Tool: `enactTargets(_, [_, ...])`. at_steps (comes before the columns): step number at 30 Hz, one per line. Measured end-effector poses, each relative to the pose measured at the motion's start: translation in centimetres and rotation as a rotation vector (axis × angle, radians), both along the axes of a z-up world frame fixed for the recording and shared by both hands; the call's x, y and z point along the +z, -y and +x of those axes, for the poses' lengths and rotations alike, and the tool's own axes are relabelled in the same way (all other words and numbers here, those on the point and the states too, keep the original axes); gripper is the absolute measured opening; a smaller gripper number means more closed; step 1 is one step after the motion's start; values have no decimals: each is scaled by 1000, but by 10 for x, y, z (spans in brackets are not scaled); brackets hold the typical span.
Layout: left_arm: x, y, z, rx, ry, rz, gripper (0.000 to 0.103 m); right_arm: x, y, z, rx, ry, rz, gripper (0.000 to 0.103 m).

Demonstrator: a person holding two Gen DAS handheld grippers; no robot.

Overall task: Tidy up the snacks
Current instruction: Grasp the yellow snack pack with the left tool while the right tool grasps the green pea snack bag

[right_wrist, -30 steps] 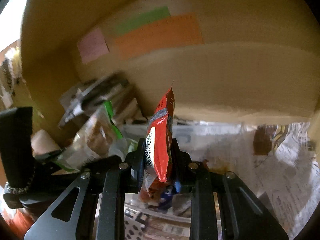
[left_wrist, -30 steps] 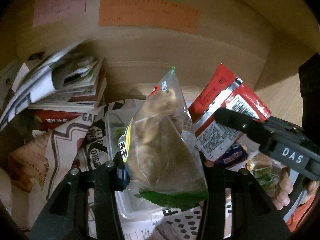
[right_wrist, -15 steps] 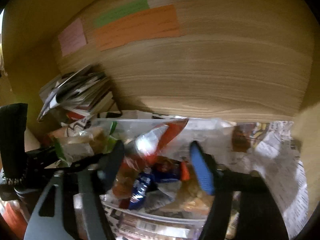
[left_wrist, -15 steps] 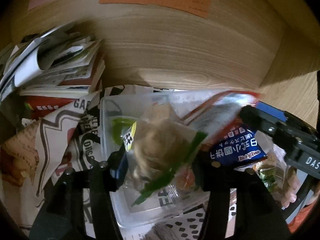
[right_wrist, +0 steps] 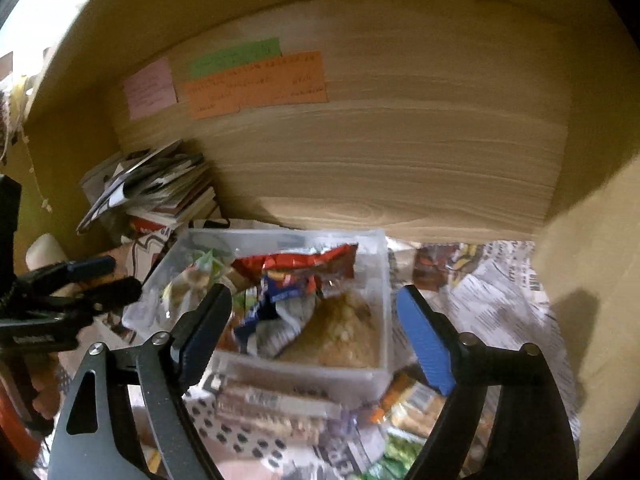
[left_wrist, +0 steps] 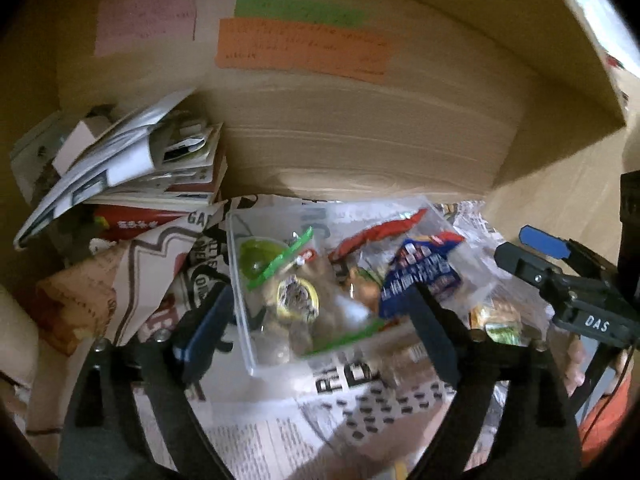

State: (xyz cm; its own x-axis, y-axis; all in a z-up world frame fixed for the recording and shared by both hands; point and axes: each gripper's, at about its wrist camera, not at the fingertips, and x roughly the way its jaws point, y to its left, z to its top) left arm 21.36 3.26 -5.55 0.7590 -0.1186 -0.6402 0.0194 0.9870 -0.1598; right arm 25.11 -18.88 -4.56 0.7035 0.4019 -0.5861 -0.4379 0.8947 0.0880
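A clear plastic bin (left_wrist: 240,280) (right_wrist: 380,280) sits on newspaper and holds several snack packs. A clear green-edged bag (left_wrist: 296,300) lies in its left part. A red bag (left_wrist: 380,230) (right_wrist: 304,260) and a blue-white pack (left_wrist: 420,276) (right_wrist: 280,296) lie in the middle, and a tan snack bag (right_wrist: 344,332) at the right. My left gripper (left_wrist: 320,332) is open and empty above the bin's near edge. My right gripper (right_wrist: 312,332) is open and empty over the bin; it also shows in the left wrist view (left_wrist: 536,256).
A wooden panel (left_wrist: 360,140) with pink, green and orange notes stands behind the bin. A stack of magazines (left_wrist: 132,168) (right_wrist: 156,188) lies at the back left. More snack packs (right_wrist: 280,404) lie on the newspaper (left_wrist: 260,440) in front of the bin.
Both grippers opened and pulled back. The green-edged bag left my left gripper and the red bag left my right; both now lie in the bin.
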Motion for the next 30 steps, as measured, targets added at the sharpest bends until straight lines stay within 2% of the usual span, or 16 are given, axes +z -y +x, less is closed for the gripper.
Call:
enactTargets(4, [-1, 7, -30, -7, -8, 23, 96, -1, 9, -21, -6, 21, -22, 84])
enactTargets(8, [-18, 17, -51, -24, -45, 22, 97, -7, 18, -39, -17, 24, -54, 87])
enactTargets(16, [-54, 28, -86, -15, -128, 24, 97, -36, 47, -64, -66, -26, -115, 90])
enactTargets(23, [-75, 31, -107, 22, -176, -9, 97, -66, 74, -63, -122, -106, -166, 90])
enactTargets(30, [-104, 39, -103, 24, -253, -7, 98, -80, 88, -49, -156, -157, -110, 90])
